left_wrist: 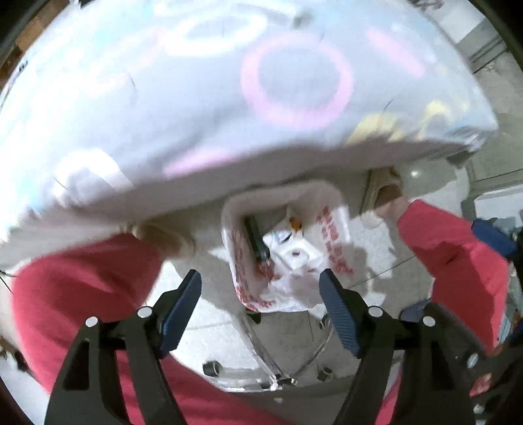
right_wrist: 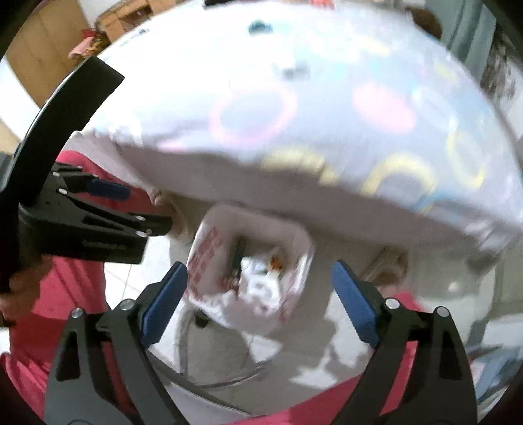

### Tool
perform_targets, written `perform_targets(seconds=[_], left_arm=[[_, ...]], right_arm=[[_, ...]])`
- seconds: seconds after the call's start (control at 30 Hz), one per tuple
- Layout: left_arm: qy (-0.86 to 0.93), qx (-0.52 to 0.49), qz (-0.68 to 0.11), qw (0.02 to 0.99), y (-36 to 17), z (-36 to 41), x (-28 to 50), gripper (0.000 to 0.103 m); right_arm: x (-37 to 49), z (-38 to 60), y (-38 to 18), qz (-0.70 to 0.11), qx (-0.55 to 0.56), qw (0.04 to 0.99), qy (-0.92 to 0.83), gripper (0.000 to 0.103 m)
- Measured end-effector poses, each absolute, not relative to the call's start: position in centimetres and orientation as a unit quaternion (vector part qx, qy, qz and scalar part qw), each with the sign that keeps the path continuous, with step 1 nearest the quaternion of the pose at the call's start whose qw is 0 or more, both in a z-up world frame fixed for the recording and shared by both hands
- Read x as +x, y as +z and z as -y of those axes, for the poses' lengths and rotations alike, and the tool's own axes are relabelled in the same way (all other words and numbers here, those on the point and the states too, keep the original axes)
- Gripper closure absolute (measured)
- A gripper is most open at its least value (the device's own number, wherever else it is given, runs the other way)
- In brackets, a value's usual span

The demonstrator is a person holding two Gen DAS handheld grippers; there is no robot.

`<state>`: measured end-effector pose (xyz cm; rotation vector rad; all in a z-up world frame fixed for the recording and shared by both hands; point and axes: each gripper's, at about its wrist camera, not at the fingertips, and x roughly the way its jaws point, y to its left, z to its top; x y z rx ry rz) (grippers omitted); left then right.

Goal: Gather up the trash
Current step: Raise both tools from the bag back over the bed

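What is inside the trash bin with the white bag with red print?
Inside the bin lie crumpled white wrappers, a dark flat object and something small and orange. Whatever lies beneath them is covered.

A white cloth [left_wrist: 196, 108] printed with pink, yellow and blue rings is spread over the desk and hangs over its near edge. Pale floor tiles [left_wrist: 209, 327] are seen below. Cardboard boxes [right_wrist: 114, 19] are stacked beyond the far edge.
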<state>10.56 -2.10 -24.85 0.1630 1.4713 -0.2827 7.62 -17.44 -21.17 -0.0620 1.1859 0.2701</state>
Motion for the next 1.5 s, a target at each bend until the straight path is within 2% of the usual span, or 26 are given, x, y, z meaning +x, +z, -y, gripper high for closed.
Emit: perform_targets(seconds=[0.13, 0.33, 0.43, 0.77, 1.07, 1.5], left_arm=[[-0.157, 0.061, -0.642, 0.748, -19.0, 0.6, 12.1, 0.026], [-0.173, 0.066, -0.612, 0.769, -11.0, -1.8, 16.0, 0.016], [-0.17, 0.085, -0.606, 0.773, -7.5, -2.5, 18.5, 0.016], [-0.193, 0.144, -0.577, 0.78, -0.3, -1.6, 25.7, 0.015], [-0.218, 0.193, -0.566, 0.771, 0.6, 0.1, 32.4, 0.015], [-0.237, 0.208, -0.601, 0.734, -5.9, 1.5, 42.2, 0.015]], right_arm=[[8.2, 18.4, -16.4, -0.523, -0.037, 0.841, 0.132, 0.015], [9.7, 20.7, -9.3, -0.486, 0.004, 0.858, 0.165, 0.014], [10.8, 21.4, -6.1, -0.469, 0.012, 0.866, 0.173, 0.009], [15.8, 23.3, 2.6, -0.413, -0.011, 0.892, 0.185, 0.007], [21.5, 23.4, 4.8, -0.401, -0.027, 0.895, 0.194, 0.007], [31.1, 21.4, -0.7, -0.451, -0.024, 0.867, 0.208, 0.007]])
